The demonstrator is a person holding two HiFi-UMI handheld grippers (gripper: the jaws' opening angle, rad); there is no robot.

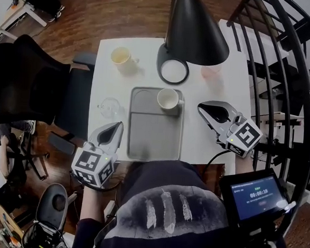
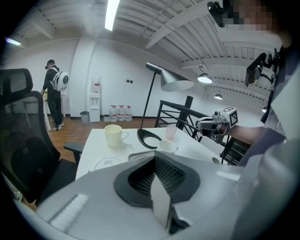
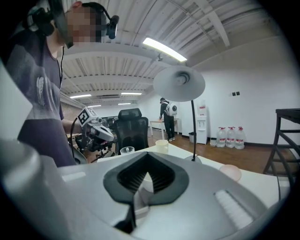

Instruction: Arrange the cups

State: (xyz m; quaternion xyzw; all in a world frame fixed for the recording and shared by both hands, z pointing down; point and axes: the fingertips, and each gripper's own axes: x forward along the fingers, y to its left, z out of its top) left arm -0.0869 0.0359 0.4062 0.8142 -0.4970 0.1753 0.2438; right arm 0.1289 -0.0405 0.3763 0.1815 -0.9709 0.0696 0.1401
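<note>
Jaws shut, empty, on left gripper and right gripper, flanking tray at worktop's near edge. White cup on tray; cream mug at far left corner. Between pickups, seemingly; next calls for opening jaws, reaching mug.

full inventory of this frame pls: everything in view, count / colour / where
table: 1, white, centre
tray: 1, grey, middle of table
white mug: 1, white, far right corner of tray
cream mug: 1, cream, far left of table
glass: 1, clear, on table left of tray
pink cup: 1, translucent pink, far right of table, beside lamp base
lamp: 1, black, base on table beyond tray
office chair: 1, black, left of table
railing: 1, black, right of table
screen: 1, blue display, lower right
bystander: 1, dark clothes, far wall
left gripper: 1, grey, near-left table edge, shut, empty
right gripper: 1, grey, right of tray, shut, empty
</note>
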